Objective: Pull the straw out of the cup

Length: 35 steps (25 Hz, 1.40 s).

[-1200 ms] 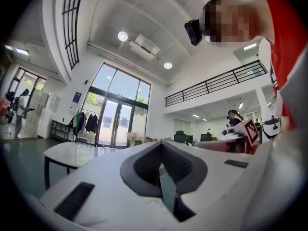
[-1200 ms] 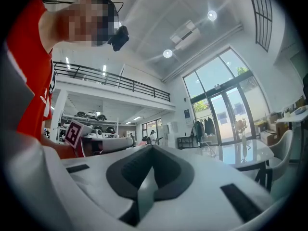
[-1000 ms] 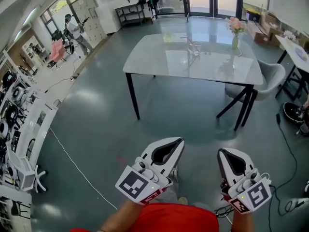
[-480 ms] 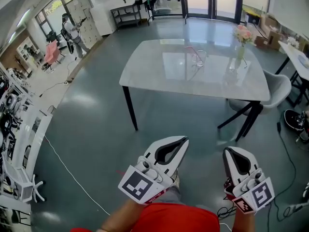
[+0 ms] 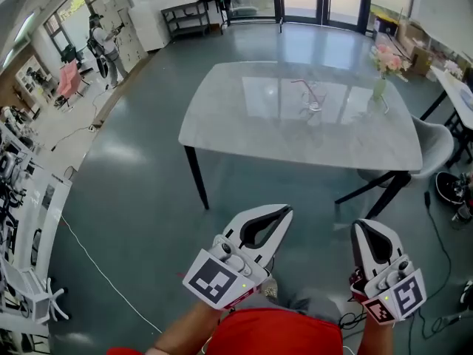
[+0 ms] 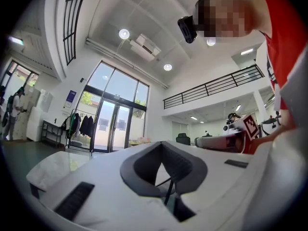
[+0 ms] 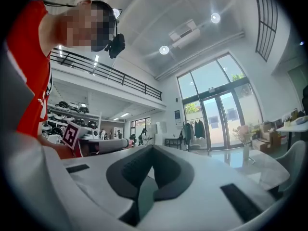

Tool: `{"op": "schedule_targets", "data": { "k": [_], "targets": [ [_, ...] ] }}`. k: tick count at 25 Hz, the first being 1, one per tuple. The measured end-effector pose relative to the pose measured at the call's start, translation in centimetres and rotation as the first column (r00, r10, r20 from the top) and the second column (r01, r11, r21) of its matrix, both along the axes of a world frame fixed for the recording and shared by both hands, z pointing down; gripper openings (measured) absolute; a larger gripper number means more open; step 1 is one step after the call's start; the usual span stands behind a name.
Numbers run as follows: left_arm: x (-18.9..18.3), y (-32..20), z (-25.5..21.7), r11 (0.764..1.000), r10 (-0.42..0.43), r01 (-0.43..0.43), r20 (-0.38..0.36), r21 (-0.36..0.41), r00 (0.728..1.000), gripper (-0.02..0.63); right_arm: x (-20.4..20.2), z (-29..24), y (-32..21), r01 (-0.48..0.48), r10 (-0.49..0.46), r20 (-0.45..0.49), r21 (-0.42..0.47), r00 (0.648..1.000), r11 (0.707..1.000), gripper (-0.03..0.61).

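Note:
A clear glass cup [image 5: 314, 103] with a thin pink straw [image 5: 304, 87] leaning out of it stands on the far half of a pale grey table [image 5: 244, 128]. Both grippers hang over the floor well short of the table's near edge, pointing toward it. My left gripper [image 5: 283, 211] is shut with nothing between its pads; in the left gripper view its tips [image 6: 161, 143] meet. My right gripper [image 5: 369, 225] is also shut and holds nothing, its tips [image 7: 151, 147] together. Neither gripper view shows the cup.
A vase of pink flowers [image 5: 383, 76] stands at the table's right end, also seen as the vase [image 7: 245, 150] in the right gripper view. A grey chair [image 5: 437, 145] sits at the right. A white cable [image 5: 103, 265] crosses the floor; equipment racks [image 5: 15, 198] line the left.
The table and cup have come nearer and lower in the head view as both grippers travel forward toward them. Both pairs of jaws stay shut.

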State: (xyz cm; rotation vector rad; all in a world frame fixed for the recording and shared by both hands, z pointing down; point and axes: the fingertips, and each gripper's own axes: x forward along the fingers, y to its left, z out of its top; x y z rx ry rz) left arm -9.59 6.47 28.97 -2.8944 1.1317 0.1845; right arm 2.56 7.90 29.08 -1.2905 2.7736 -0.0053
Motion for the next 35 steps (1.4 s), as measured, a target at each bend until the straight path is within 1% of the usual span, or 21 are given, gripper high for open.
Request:
{"op": "schedule_targets", "data": {
  "k": [2,7,11,15,20,24,28,31,35],
  "targets": [
    [-0.2,-1.4,-0.2,1.0,-0.002,0.002,-0.01,0.017,1.0,0.011,-0.1,0.0,-1.2,-0.003,0.003,-0.008,-0.01,1.0,1.0,0.009],
    [-0.1,-4.3,-0.2,1.0,-0.003,0.003,-0.025,0.009,1.0,0.011,-0.3,0.0,-3.8,0.001,-0.002,-0.013,-0.018,1.0,1.0,0.009],
    [-0.1,-7.2,1.0,1.0,-0.011,0.011,-0.009,-0.025,1.0,0.012,-0.3,0.6,-7.2,0.015,-0.015,-0.004,-0.012,1.0,1.0,0.009],
    [0.3,-11.3,0.7,1.0,-0.03,0.03,-0.004,0.009,1.0,0.012,0.0,0.3,-11.6,0.035,-0.035,0.009,0.006,0.999,0.999,0.009],
    [1.9,-17.0,1.5,0.999,-0.049,0.049,0.015,-0.003,0.999,0.011,1.7,0.1,-17.6,0.05,-0.051,0.023,0.02,0.998,0.999,0.009],
    [4.1,-21.8,2.2,0.997,-0.07,0.071,0.024,-0.044,0.997,0.011,4.1,0.3,-22.2,0.065,-0.066,0.032,0.014,0.997,0.998,0.009],
    [4.9,-26.2,2.3,0.994,-0.1,0.101,0.022,-0.032,0.995,0.011,5.7,-0.1,-26.5,0.077,-0.077,0.044,0.016,0.996,0.997,0.009],
    [5.6,-29.0,2.6,0.992,-0.12,0.121,0.031,-0.038,0.992,0.011,6.8,-0.6,-29.1,0.089,-0.09,0.052,0.017,0.995,0.996,0.009],
    [6.3,-33.0,3.6,0.984,-0.168,0.17,0.036,-0.049,0.985,0.011,7.8,-0.2,-32.0,0.119,-0.119,0.048,0.015,0.992,0.993,0.009]
  ]
}}
